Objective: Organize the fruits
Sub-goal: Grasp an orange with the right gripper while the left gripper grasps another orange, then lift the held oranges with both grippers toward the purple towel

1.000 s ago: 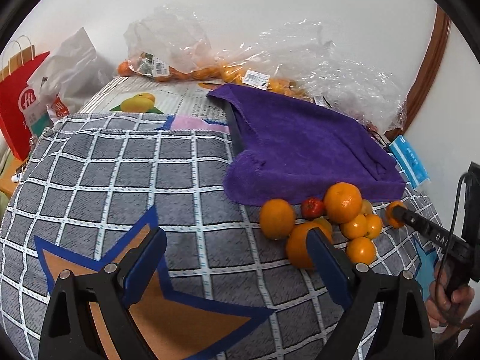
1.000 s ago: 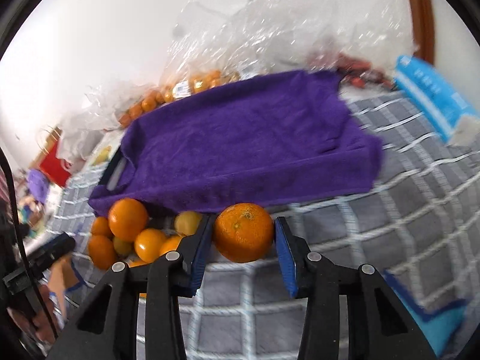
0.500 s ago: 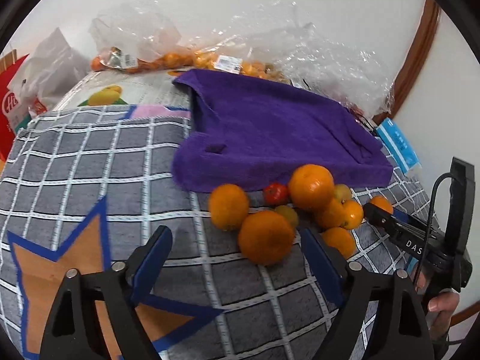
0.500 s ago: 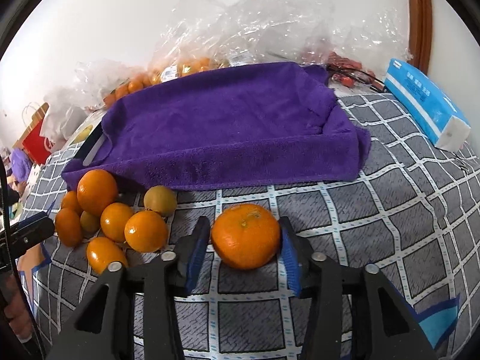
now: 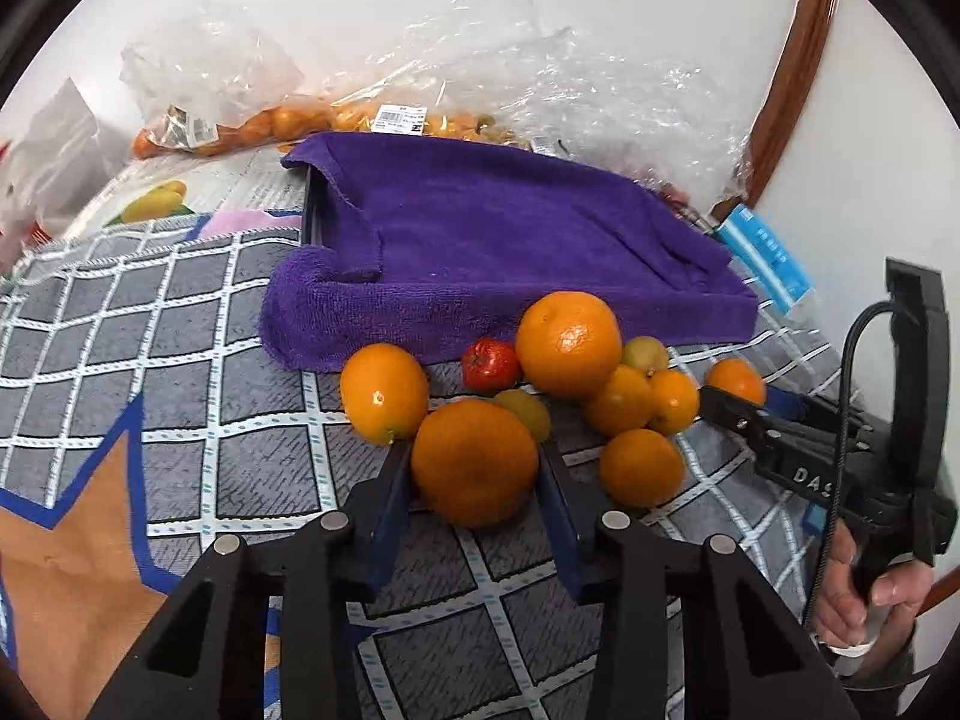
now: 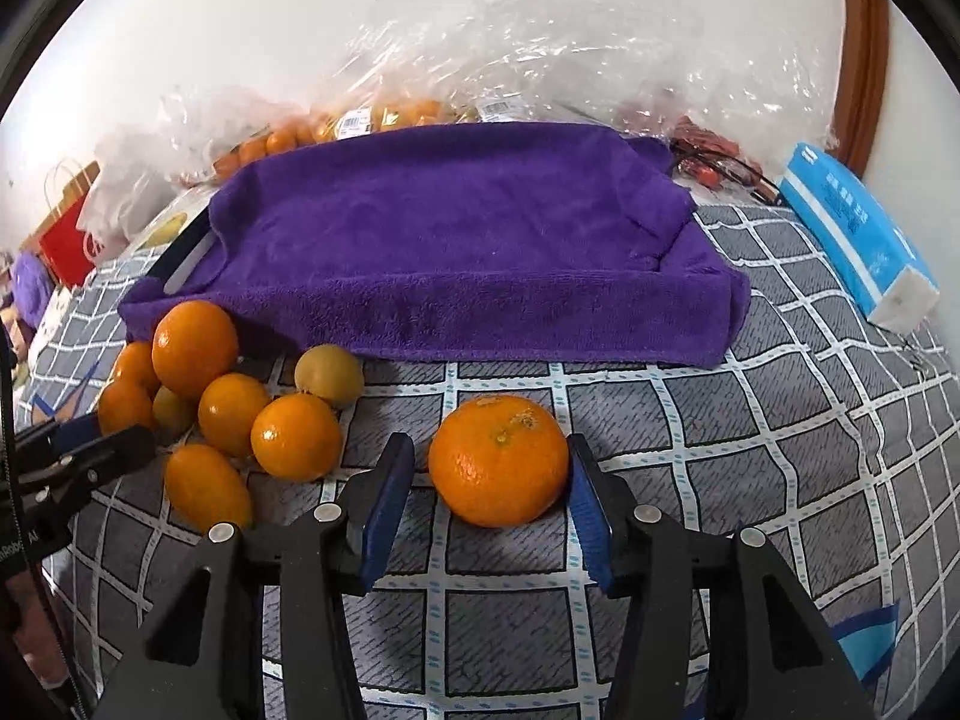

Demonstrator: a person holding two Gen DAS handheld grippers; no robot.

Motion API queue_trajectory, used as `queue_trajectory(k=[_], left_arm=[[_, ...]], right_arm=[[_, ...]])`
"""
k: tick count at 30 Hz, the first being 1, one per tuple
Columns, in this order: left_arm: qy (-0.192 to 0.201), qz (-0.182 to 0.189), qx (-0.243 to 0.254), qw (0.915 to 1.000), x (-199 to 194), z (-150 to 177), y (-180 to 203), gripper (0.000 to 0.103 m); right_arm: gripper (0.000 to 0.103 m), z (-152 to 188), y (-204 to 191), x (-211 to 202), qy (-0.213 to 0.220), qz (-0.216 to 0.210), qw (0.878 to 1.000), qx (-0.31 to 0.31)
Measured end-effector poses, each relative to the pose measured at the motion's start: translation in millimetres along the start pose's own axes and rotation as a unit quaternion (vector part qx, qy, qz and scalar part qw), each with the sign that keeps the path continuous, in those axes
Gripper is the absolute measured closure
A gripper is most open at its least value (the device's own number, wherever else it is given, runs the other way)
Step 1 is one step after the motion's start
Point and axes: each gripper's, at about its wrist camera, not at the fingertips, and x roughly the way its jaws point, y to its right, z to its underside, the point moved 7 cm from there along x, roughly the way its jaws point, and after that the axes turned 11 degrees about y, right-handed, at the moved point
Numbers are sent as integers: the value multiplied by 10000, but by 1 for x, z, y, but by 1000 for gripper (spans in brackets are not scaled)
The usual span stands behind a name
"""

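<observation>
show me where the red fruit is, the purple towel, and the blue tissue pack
red fruit [image 5: 490, 365], left wrist view, middle of its skin.
purple towel [image 6: 456, 228], right wrist view, flat centre of the cloth.
blue tissue pack [image 6: 852, 228], right wrist view, printed top face.

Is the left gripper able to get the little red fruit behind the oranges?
Probably not right now. The left gripper has its jaws closing around a big orange, and that orange plus a small greenish fruit sit between it and the red fruit.

"DAS" on right tool [image 5: 735, 411]
</observation>
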Motion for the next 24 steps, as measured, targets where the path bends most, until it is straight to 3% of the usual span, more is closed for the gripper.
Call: queue_trajectory(k=[3, 13, 24], left_arm=[[33, 137, -217, 9997, -2, 0, -4, 64], [179, 157, -379, 9990, -5, -2, -5, 64], [756, -4, -435, 9962, -23, -12, -10, 65]], right_arm=[[60, -1, 1, -4, 93, -81, 9999, 59], [60, -1, 2, -9, 201, -194, 9995, 154], [60, -8, -2, -27, 689, -378, 9968, 159]])
